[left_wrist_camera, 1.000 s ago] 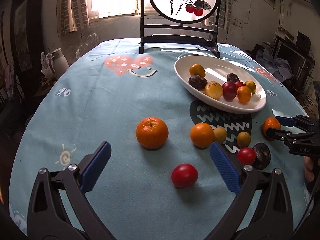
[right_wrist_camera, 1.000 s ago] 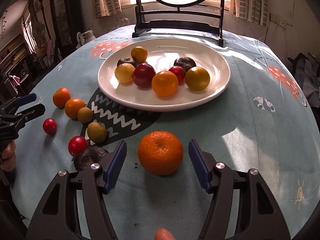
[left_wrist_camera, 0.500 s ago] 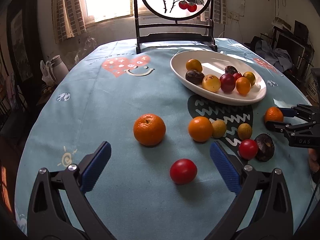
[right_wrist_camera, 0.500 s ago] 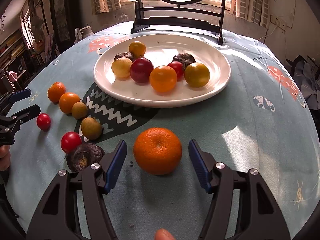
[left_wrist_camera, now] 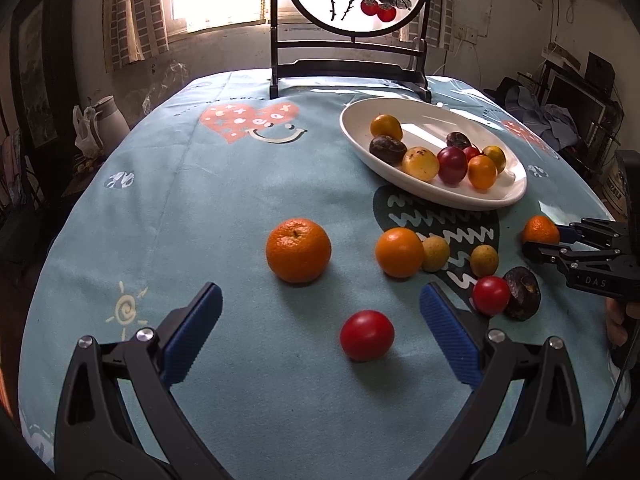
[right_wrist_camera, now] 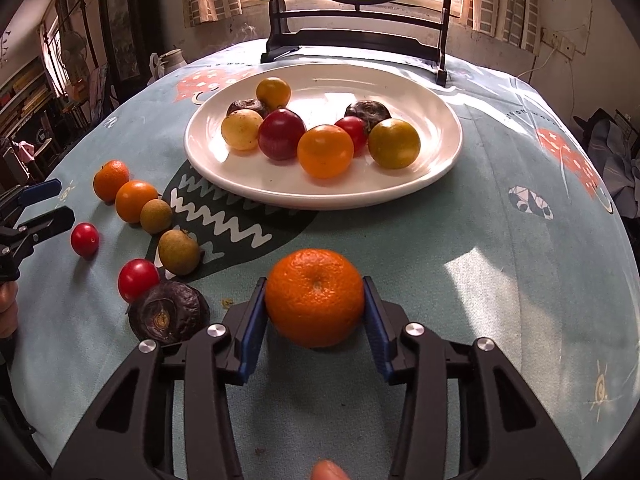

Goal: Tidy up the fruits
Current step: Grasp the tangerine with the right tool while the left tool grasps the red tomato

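My right gripper is shut on a large orange mandarin resting on the teal tablecloth, just in front of the white plate that holds several fruits. In the left wrist view that gripper and mandarin show at the right edge. My left gripper is open and empty; a red tomato lies between its fingers, nearer the right one. A mandarin and an orange lie beyond it.
Loose fruits lie left of the plate: two yellow-brown fruits, a red tomato, a dark wrinkled fruit. A black-framed round screen stands at the table's far edge. The table edge curves away on both sides.
My right gripper has closed on the mandarin, which was between open fingers before. The left gripper has shifted slightly; it stays open over the tomato.
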A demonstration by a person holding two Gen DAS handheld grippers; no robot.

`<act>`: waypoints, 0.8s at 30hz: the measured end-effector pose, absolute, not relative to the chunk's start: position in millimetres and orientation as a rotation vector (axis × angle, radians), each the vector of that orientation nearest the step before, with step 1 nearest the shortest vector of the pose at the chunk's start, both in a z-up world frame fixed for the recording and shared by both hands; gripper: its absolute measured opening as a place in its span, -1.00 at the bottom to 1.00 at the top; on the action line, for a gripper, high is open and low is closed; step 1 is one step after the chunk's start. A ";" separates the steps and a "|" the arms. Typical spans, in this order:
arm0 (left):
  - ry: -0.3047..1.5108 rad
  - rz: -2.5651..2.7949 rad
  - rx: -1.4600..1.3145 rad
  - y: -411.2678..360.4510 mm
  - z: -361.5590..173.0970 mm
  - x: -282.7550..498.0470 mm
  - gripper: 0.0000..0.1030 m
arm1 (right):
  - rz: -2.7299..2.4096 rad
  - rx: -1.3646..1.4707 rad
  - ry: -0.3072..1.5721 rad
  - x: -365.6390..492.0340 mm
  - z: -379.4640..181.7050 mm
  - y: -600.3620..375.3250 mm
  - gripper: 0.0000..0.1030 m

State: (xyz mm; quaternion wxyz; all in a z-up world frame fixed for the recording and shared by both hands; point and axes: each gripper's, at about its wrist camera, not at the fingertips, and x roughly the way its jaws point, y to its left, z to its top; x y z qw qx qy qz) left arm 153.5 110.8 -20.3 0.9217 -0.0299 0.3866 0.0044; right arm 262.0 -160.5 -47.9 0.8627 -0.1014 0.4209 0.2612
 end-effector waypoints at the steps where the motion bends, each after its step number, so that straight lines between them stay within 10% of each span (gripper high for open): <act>1: 0.800 -0.037 -0.065 108.0 -20.8 152.1 0.94 | 0.548 -0.196 0.880 262.1 -46.4 -162.5 -0.12; 10: 0.863 -0.161 -0.005 86.9 -34.4 151.5 0.23 | 0.541 -0.195 0.889 261.0 -46.5 -162.7 -0.12; 24: 0.947 -0.133 -0.053 94.8 -48.5 162.2 -0.19 | 0.534 -0.210 0.893 260.4 -47.8 -161.3 -0.12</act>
